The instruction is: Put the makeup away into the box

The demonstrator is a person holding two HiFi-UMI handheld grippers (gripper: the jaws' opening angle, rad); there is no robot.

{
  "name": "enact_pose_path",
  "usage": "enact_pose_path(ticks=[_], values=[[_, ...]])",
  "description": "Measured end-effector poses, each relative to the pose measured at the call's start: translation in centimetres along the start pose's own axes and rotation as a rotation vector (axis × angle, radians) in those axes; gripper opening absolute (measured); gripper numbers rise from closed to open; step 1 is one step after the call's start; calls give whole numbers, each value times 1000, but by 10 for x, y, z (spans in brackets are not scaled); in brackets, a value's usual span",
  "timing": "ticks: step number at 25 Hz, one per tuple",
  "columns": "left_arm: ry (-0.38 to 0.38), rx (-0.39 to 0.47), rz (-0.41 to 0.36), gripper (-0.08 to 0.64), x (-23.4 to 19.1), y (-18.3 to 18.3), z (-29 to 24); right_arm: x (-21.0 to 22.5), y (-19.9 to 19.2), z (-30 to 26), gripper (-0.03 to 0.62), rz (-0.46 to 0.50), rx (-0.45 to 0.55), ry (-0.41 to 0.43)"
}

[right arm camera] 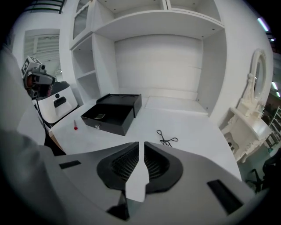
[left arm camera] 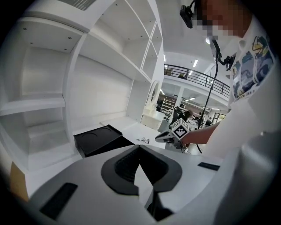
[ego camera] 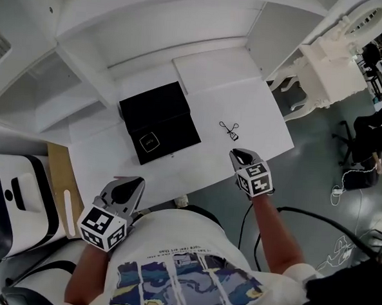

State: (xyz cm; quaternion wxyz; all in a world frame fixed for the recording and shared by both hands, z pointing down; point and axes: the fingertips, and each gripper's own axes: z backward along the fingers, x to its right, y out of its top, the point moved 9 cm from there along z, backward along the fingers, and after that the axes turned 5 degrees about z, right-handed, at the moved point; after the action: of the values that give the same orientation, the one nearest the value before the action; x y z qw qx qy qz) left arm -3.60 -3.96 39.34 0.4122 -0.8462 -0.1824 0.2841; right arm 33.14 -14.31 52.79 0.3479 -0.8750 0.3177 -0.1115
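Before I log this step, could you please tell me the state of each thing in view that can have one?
Black box: open, a small item inside.
Eyelash curler: lying on the table, outside the box.
Small red item: on the table beside the box.
Left gripper: fingers shut, empty.
Right gripper: fingers shut, empty.

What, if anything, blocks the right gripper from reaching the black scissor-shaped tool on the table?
Nothing, it seems: probably reachable. Only bare white table lies between the right gripper and the black scissor-shaped tool; the black box sits aside. The jaws are shut and must open first.
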Motion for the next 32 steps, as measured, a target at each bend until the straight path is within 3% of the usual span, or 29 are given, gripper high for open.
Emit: enact_pose_path(ticks=[5,10,20,25,32], values=[[32,1,12,14,8,0,-6,37,-13,-17,93,9,-30,-43],[69,-1,27,14,13,-3,-6,62,-20,-39,100,32,-60,-50],[140,-6,37,14,15,-2,3,79,-23,-81,87,76,-125,-2],[151,1,43,14,14,-2,5,78,-24,-85,40,73,-133,-9],[152,9,41,14,7,-4,8,77,-24,-81,34,60,-125,-23]])
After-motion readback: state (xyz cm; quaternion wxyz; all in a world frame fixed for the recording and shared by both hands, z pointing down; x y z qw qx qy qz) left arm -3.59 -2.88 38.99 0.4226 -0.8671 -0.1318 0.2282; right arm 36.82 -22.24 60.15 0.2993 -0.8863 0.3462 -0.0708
